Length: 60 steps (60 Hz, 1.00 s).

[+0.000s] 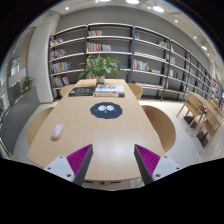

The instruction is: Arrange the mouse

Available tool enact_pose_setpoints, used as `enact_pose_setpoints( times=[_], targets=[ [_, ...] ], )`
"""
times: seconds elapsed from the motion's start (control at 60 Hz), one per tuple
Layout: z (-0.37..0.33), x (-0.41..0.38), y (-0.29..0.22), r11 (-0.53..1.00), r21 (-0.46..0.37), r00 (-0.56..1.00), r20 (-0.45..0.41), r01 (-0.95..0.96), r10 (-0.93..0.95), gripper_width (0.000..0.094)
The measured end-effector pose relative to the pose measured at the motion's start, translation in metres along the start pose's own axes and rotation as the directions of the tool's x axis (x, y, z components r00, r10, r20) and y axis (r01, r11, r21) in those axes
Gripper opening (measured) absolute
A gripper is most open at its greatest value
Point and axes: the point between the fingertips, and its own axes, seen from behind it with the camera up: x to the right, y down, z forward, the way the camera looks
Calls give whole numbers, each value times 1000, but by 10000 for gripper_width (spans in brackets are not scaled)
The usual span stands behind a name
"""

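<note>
A white mouse [57,130] is lying near the left edge of the light wooden tabletop [105,140], well apart from everything else on it and off to the left beyond the fingers. The hand-held gripper [113,161] is hovering over the near edge with its fingers standing wide apart and holding nothing; the magenta pads [81,159] are facing each other across bare wood. Further along the middle of the tabletop a round black mouse pad [106,109] is lying flat. Beyond it, by the far edge, books [98,91] are resting beside a potted plant [100,68]. Bookshelves [125,50] are lining the back wall. A wooden chair [160,122] is standing at the right edge.
</note>
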Motion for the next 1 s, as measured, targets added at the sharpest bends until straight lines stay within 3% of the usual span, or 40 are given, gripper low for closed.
enact_pose_setpoints(
  times=[0.217, 0.433, 0.583, 0.85, 0.933, 1.0],
  targets=[
    [10, -50, 56, 990, -127, 996, 65, 63, -55, 833],
    [63, -182, 96, 973, -213, 983, 177, 91, -53, 842],
    [111, -246, 82, 968, -226, 972, 228, 109, -56, 848],
    [196, -297, 37, 972, -226, 983, 181, 65, -24, 843],
    [215, -300, 26, 972, -224, 986, 163, 65, -28, 784],
    [221, -302, 22, 971, -227, 988, 153, 69, -34, 634]
  ],
)
